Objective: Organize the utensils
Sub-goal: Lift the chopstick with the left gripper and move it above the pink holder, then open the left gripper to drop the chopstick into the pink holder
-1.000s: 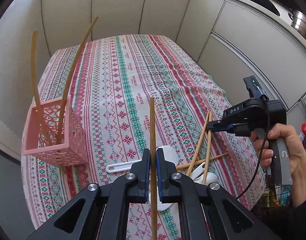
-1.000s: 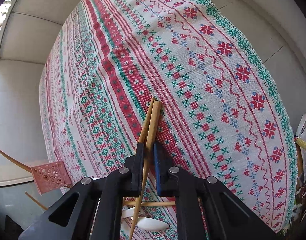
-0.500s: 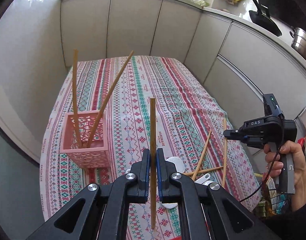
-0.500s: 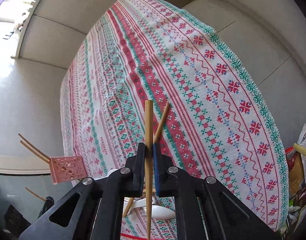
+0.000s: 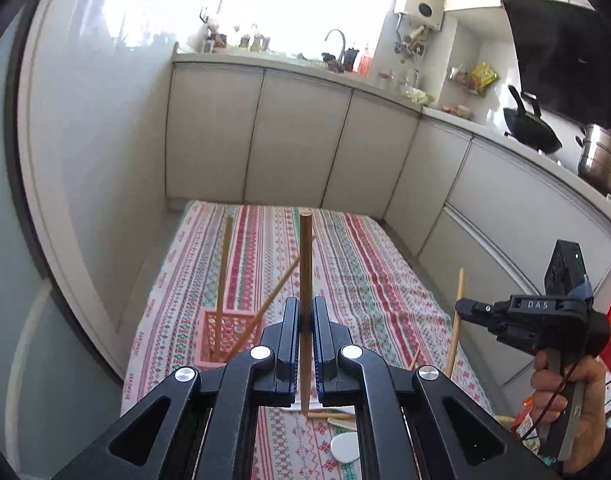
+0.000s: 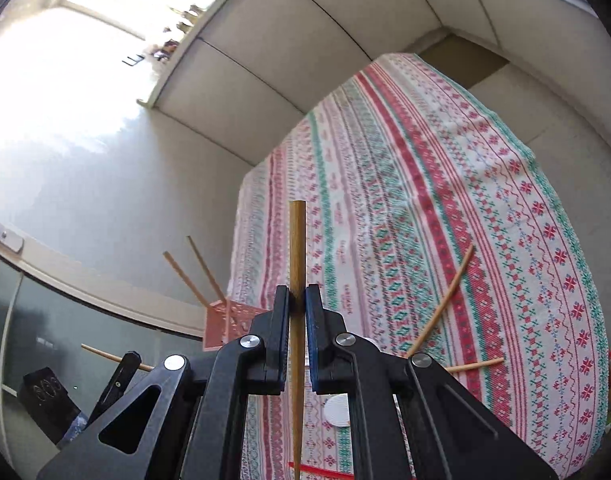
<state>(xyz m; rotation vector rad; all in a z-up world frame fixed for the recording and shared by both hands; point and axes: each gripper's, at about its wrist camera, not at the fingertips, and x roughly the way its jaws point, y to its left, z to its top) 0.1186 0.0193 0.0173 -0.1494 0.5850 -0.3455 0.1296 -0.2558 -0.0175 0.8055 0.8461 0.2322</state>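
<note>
Each hand-held gripper, left (image 5: 304, 322) and right (image 6: 296, 304), clamps one chopstick (image 5: 305, 272); only the left view shows the stove's wok (image 5: 531, 130).

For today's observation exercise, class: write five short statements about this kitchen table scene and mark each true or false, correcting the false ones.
1. The left gripper is shut on a chopstick. True.
2. The right gripper is open and holds nothing. False: it is shut on a chopstick.
3. The pink basket holds two chopsticks. True.
4. The pink basket lies tipped over on the floor. False: it stands upright on the patterned tablecloth.
5. No chopsticks remain on the tablecloth. False: at least two loose chopsticks lie there.
</note>
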